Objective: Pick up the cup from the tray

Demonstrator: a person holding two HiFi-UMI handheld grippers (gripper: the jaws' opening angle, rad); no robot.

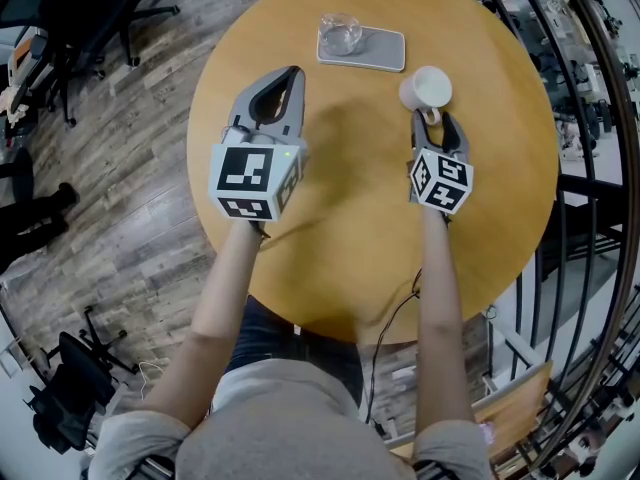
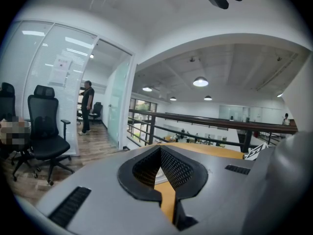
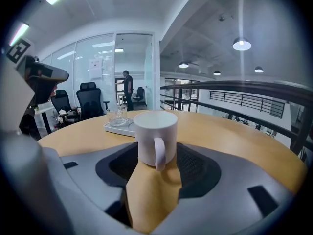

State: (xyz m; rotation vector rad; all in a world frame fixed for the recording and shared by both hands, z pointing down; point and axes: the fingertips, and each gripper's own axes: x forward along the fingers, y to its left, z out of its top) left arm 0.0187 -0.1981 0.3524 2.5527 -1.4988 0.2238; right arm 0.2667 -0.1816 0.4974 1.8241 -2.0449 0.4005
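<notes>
A white mug (image 1: 427, 88) stands on the round wooden table (image 1: 330, 228), to the right of the grey tray (image 1: 385, 50). On the tray's left end sits a clear glass cup (image 1: 340, 33). My right gripper (image 1: 431, 118) is open. Its jaws flank the mug's handle with a gap on each side. In the right gripper view the mug (image 3: 155, 136) stands upright between the fingers of the right gripper (image 3: 156, 154), with the tray (image 3: 120, 128) and glass (image 3: 117, 115) behind it. My left gripper (image 1: 293, 71) hovers over the table's left half, shut and empty, as the left gripper view (image 2: 159, 151) also shows.
The table's edge curves close to the tray at the far side. A black metal railing (image 1: 590, 168) runs along the right. Office chairs (image 1: 60, 28) stand on the wood floor to the left. A person (image 2: 87, 106) stands far off by glass partitions.
</notes>
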